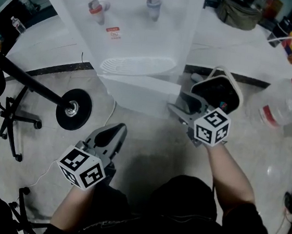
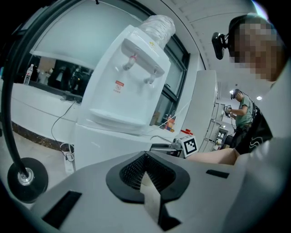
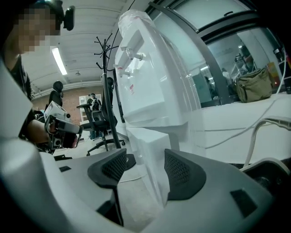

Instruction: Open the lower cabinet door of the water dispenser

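The white water dispenser (image 1: pixel 140 29) stands ahead of me, with its lower cabinet door (image 1: pixel 138 91) just under the drip tray. My right gripper (image 1: pixel 178 103) is at the door's right corner. In the right gripper view its jaws (image 3: pixel 145 166) stand apart around the white vertical edge of the cabinet (image 3: pixel 150 150); the edge lies close to the right pad and clear of the left one. My left gripper (image 1: pixel 117 130) hangs back over the floor, shut and empty, pointing at the cabinet front (image 2: pixel 109 148). The pads of this gripper (image 2: pixel 146 164) meet.
A coat stand's black round base (image 1: pixel 73 109) sits left of the dispenser, with an office chair (image 1: pixel 14 120) further left. A black bag with a pale rim (image 1: pixel 222 91) and a large water bottle (image 1: pixel 286 106) stand to the right. A cable runs along the floor by the cabinet.
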